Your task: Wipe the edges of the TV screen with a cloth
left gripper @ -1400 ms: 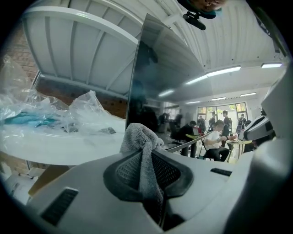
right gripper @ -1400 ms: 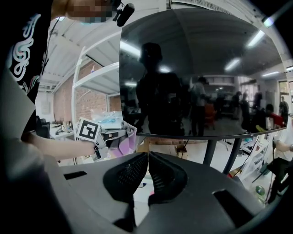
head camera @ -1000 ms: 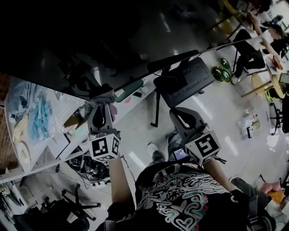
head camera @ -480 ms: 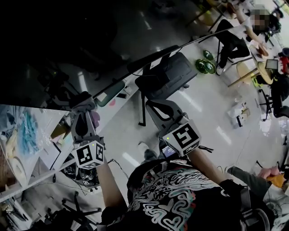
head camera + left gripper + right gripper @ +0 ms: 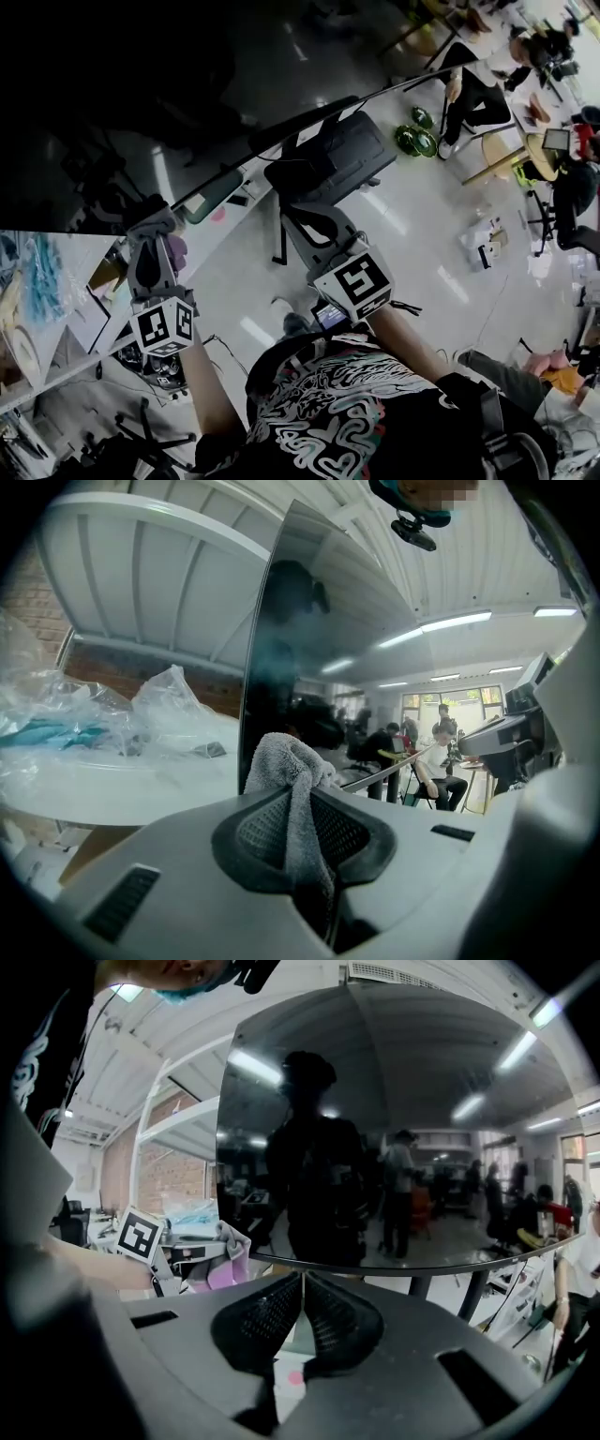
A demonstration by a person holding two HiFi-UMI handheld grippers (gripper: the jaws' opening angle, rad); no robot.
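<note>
The left hand-held gripper is clamped on a grey cloth. The cloth's bunched top sits at the lower left corner of the TV screen. A good wipe likely means pressing that bunch squarely on the edge and following it steadily, without straying onto the glass. Further right, the right hand-held gripper hangs under the bottom edge, its jaws together and empty.
</note>
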